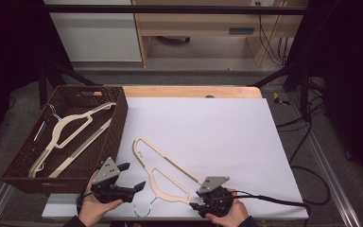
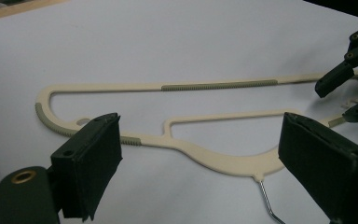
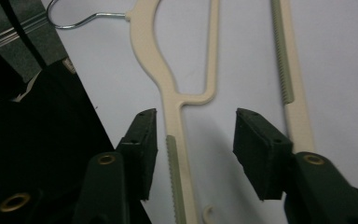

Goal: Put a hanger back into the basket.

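Observation:
A cream plastic hanger [image 1: 163, 166] with a metal hook [image 1: 144, 208] lies flat on the white sheet [image 1: 208, 123], near its front edge. My left gripper [image 1: 133, 176] hovers open just left of the hanger's neck, and the hanger [image 2: 214, 158] lies beyond its wide-apart jaws [image 2: 200, 128]. My right gripper [image 1: 196, 198] is open at the hanger's right end. One thin arm of the hanger [image 3: 170, 93] runs between its jaws [image 3: 196, 123], closer to the left one and untouched. The right gripper [image 2: 342, 100] also appears at the far right of the left gripper view.
A dark wicker basket [image 1: 119, 124] stands at the left edge of the table with a second cream hanger [image 1: 71, 125] inside. The wooden table edge [image 1: 189, 91] lies behind the sheet. Cables trail off to the right.

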`<state>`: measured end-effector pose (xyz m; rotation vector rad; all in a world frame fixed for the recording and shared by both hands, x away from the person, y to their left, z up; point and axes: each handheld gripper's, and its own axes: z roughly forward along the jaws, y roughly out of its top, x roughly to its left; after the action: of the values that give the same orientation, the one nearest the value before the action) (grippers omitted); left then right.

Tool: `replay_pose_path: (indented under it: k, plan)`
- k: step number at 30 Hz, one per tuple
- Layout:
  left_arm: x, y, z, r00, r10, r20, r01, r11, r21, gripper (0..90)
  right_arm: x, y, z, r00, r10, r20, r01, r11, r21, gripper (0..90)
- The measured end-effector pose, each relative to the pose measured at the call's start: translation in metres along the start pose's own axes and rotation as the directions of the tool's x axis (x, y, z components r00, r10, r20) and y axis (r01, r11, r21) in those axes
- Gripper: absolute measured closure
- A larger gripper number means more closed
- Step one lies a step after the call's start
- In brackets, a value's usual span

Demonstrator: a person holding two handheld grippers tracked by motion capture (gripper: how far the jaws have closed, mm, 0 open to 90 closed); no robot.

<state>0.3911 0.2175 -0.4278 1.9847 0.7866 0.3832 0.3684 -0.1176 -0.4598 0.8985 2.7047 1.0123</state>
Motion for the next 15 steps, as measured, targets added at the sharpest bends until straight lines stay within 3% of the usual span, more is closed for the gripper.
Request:
replay_pose_path:
  k: [1,8,10,15]
  plan:
    - [-0.0007,-0.0002,0.0004,1.0,0.002,0.001,-0.002,1.0,0.002,12.8,-0.0007,-0.0013,0.0021,0.9997,-0.022,0.004,0.022,1.0,0.0,56.1]
    - [-0.0022,-0.0009,0.0017,1.0,0.002,0.006,-0.002,0.9999,0.011,13.1,0.0034,-0.0051,0.0052,0.9997,-0.025,0.004,0.025,0.999,0.044,68.6]
    - [-0.003,-0.0012,0.002,1.0,0.003,0.008,-0.003,0.9999,0.015,13.4,0.0048,-0.0069,0.0032,0.9985,-0.055,-0.007,0.055,0.997,0.063,75.3]
    - [-0.0073,-0.0015,0.0043,0.9998,0.009,0.02,-0.01,0.9996,0.028,14.1,0.0064,-0.0082,0.0038,0.9981,-0.062,0.004,0.062,0.996,0.06,78.3]
